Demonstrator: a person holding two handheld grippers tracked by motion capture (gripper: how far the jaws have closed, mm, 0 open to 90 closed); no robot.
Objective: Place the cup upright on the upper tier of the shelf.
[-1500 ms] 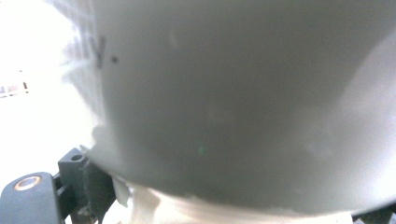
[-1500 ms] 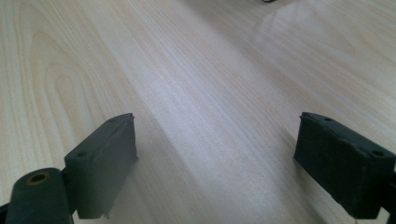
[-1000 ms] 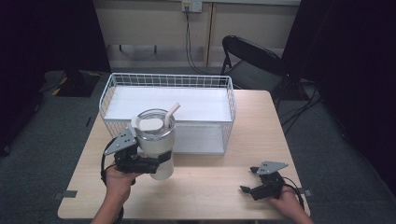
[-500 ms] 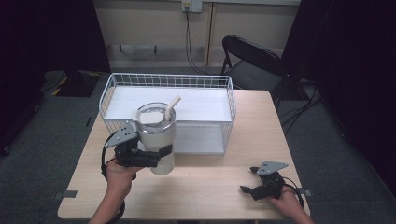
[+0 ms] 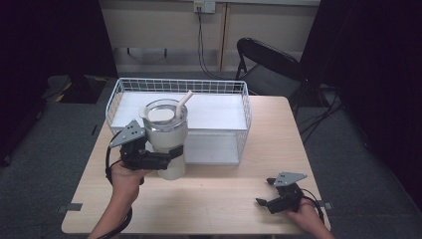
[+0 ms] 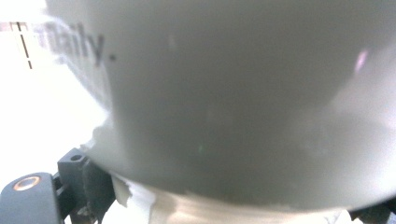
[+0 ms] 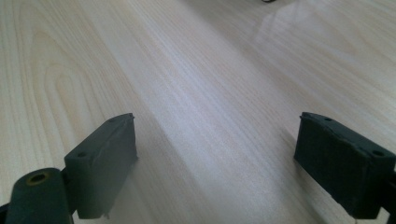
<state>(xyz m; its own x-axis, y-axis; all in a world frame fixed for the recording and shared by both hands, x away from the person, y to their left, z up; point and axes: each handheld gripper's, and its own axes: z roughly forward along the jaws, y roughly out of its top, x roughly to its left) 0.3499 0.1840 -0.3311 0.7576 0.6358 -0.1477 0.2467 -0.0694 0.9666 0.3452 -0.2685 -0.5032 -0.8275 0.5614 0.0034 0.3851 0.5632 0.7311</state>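
Your left gripper (image 5: 166, 155) has its jaws clamped around the lower body of the tumbler (image 5: 165, 137), and the cup is up off the tabletop (image 5: 224, 194), hanging just in front of the wire basket (image 5: 242, 117) near its left end. In the left gripper view the tumbler (image 6: 233, 102) wall is pressed right up against the lens, grey and blurred, with part of a printed word at the top left.

Your right gripper (image 5: 272, 199) is well apart, low by the near right edge of the tabletop, jaws spread wide with nothing between them; the right gripper view has just bare wood between its 2 black pads (image 7: 105, 158).

Here is the danger: you are holding a tall, top-heavy cup low on a smooth wall. If it tips in the jaws, the lid and straw (image 5: 184, 102) end will swing, and it could slide down through the grip. Going forward, the base may clip the basket's front rim if you do not carry it high enough, and that knock could twist it loose.

Hard to make out: whether there is liquid inside, since the clear lid (image 5: 163, 112) only gives a pale glare. The contact of the far jaw on the cup is hidden behind its body, and the basket floor under the cup's line is partly blocked.
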